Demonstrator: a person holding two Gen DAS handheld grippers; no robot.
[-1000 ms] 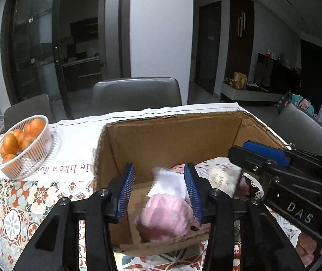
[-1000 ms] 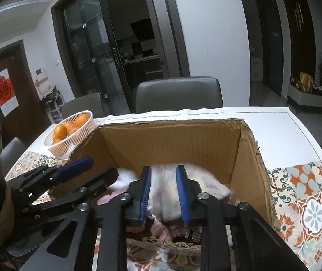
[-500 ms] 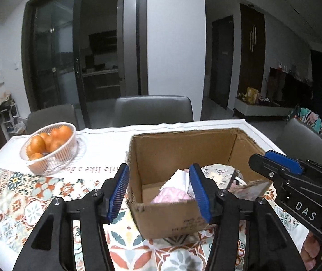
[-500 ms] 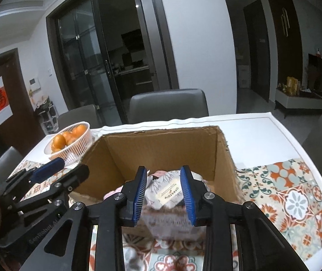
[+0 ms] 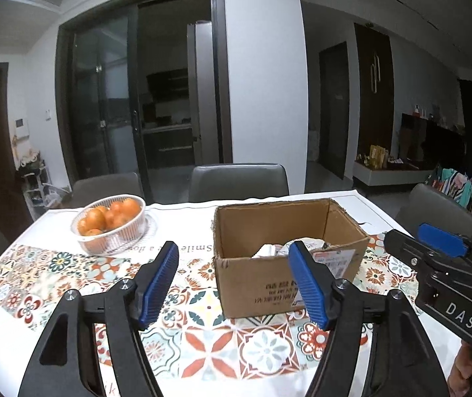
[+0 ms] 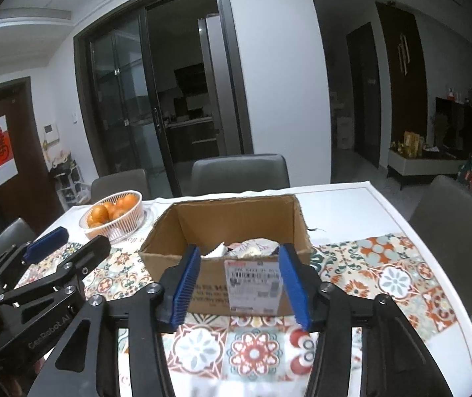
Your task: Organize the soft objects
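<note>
An open cardboard box [image 5: 289,274] stands on the patterned tablecloth; it also shows in the right wrist view [image 6: 232,231]. Soft white and patterned items [image 5: 289,248] poke up inside it, and show in the right wrist view [image 6: 246,248]. My left gripper [image 5: 236,284] is open and empty, held back in front of the box's left part. My right gripper [image 6: 239,287] is open and empty, held in front of the box's near wall. Each gripper shows at the side of the other's view: the right gripper [image 5: 441,244], the left gripper [image 6: 47,248].
A white basket of oranges [image 5: 112,226] stands at the far left of the table, also in the right wrist view [image 6: 113,215]. Grey chairs [image 5: 239,182] surround the table. The white table edge [image 6: 401,221] runs along the right.
Both grippers have pulled back and up out of the box and opened wider. The soft items they were over stay in the box.
</note>
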